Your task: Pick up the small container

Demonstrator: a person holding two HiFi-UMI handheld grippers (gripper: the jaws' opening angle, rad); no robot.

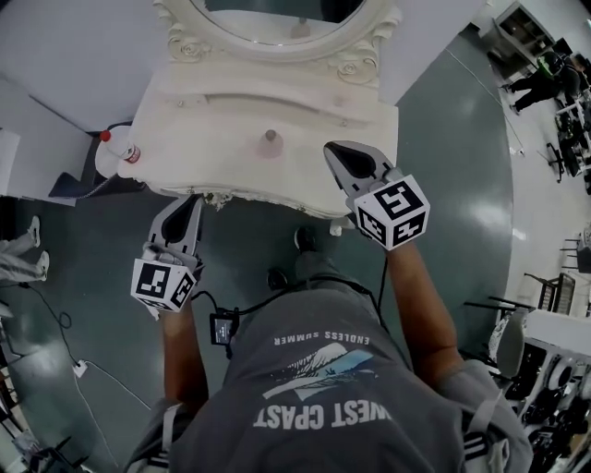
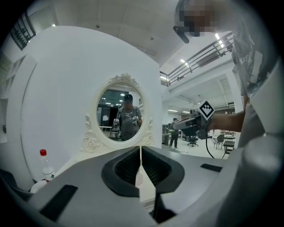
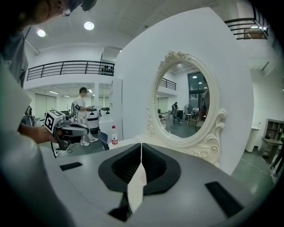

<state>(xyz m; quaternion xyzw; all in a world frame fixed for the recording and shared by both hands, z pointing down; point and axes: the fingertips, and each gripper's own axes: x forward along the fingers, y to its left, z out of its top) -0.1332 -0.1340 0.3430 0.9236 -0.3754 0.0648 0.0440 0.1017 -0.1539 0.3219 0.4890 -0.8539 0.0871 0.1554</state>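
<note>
We are holding both grippers fully closed, nothing in either. The small container (image 1: 270, 138) is sitting mid-top on the white vanity (image 1: 203, 103), just ahead and left of the right gripper (image 1: 345, 155). The left gripper (image 1: 184, 211) is hanging off the front edge, farther away. We judge the right hand nearer.

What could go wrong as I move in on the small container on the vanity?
1. The left gripper and right gripper both have their jaws shut. Arriving like that would likely shove the container instead of gripping it.
2. The bottle stands by the left end of the table, on the left gripper's side. A sideways swing could topple it.
3. The mirror rises close behind the container, so overshooting may strike it.
</note>
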